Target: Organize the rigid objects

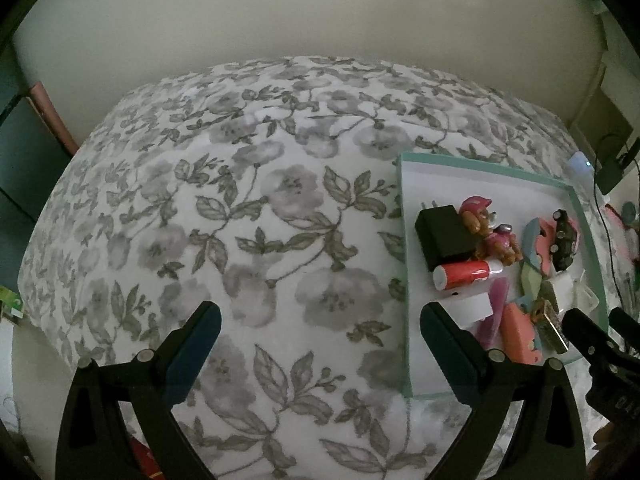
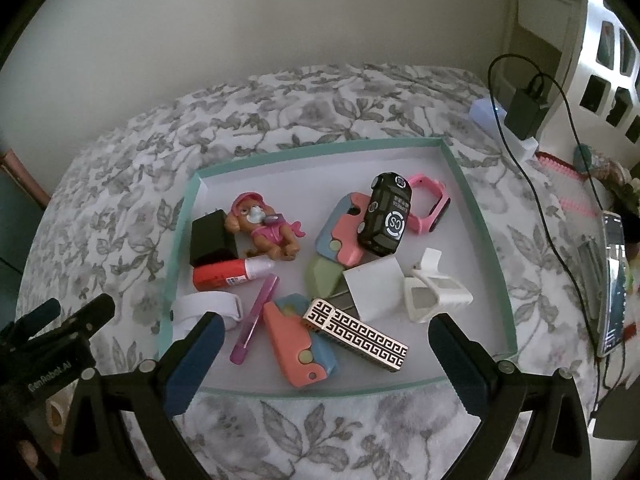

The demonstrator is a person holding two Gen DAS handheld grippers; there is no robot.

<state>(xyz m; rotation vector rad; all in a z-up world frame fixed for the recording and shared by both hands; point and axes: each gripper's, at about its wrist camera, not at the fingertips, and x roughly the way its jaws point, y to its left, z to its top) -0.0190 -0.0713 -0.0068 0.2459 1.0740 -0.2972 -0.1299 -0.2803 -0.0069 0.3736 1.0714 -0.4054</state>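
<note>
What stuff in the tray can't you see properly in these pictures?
- White cube: right wrist view, its lower part sits behind the patterned bar.
- Black charger: right wrist view, the toy pup covers one side.
- Near corner of the tray: left wrist view, the left gripper finger blocks it.
- Phone: right wrist view, screen too blurred to read.
- Label on the red tube: too small.

The bed cover (image 2: 360, 92) is soft cloth with grey flowers; on it the tray (image 2: 486, 236) looks like smooth matt card; in the tray the toy car (image 2: 386, 216) is shiny black plastic; near it the patterned box (image 2: 360, 334) gleams like metal.
</note>
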